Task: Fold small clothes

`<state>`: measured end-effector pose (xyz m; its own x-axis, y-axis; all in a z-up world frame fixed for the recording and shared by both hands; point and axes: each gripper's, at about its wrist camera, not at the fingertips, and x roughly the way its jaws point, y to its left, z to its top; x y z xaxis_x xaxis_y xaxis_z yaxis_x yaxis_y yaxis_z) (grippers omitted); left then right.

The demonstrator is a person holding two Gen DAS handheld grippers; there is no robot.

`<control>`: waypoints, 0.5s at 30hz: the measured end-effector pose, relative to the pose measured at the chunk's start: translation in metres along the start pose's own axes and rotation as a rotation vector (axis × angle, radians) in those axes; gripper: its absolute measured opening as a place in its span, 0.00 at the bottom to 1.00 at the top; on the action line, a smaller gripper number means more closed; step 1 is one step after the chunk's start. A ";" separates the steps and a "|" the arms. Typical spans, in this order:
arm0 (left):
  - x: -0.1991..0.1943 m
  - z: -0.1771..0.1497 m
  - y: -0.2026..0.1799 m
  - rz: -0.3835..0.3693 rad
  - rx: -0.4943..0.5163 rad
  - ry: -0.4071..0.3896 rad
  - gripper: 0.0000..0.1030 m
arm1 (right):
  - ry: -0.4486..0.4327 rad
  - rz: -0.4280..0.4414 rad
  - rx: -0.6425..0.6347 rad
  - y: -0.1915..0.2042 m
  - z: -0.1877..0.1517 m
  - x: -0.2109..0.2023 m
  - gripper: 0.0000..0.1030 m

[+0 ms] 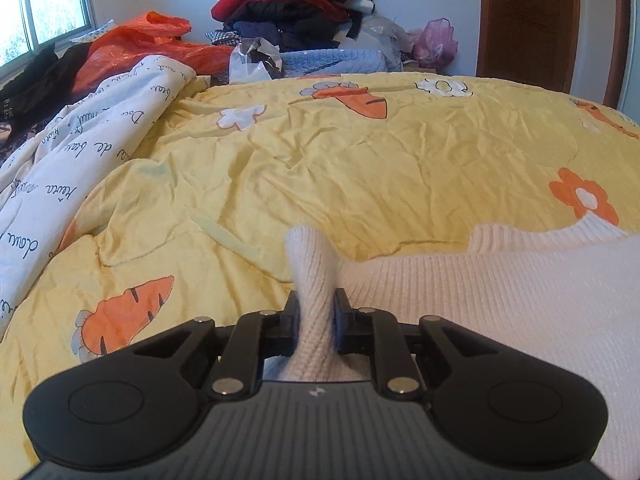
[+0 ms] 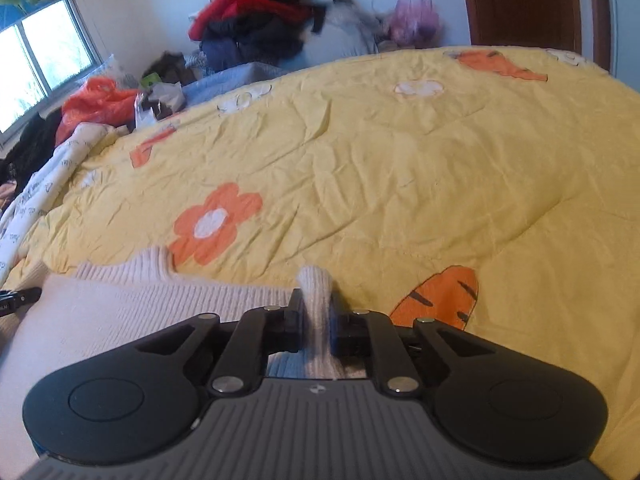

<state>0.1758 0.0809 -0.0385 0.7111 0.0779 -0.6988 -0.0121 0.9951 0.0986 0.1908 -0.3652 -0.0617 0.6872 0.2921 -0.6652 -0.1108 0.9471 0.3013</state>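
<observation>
A pale pink ribbed knit sweater [image 1: 500, 292] lies on the yellow quilt [image 1: 360, 168]. My left gripper [image 1: 315, 300] is shut on a bunched fold of the sweater, which sticks up between the fingers. The garment spreads to the right of it, with its collar [image 1: 504, 236] beyond. In the right wrist view the sweater [image 2: 132, 304] spreads to the left, and my right gripper [image 2: 316, 300] is shut on another pinched fold of it. The left gripper's tip [image 2: 20, 298] shows at the left edge there.
The quilt [image 2: 400, 160] has orange carrot and flower prints. A white blanket with script [image 1: 80, 152] lies at the left. An orange plastic bag [image 1: 140, 44], a heap of dark and red clothes [image 1: 296, 0] and a wooden door [image 1: 528, 20] stand beyond the bed.
</observation>
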 end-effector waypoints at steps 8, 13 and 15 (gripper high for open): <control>-0.080 -0.018 0.018 0.052 -0.094 -0.156 0.59 | -0.119 -0.150 -0.066 0.022 -0.001 -0.046 0.55; -0.106 -0.036 0.006 -0.132 -0.176 -0.165 0.61 | -0.205 0.005 -0.117 0.068 -0.025 -0.077 0.63; -0.088 -0.040 -0.001 -0.171 -0.199 -0.100 0.61 | -0.158 0.021 -0.177 0.088 -0.037 -0.064 0.63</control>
<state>0.0855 0.0759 -0.0054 0.7807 -0.0890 -0.6185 -0.0163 0.9866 -0.1626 0.1105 -0.2960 -0.0177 0.7856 0.3004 -0.5409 -0.2408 0.9538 0.1798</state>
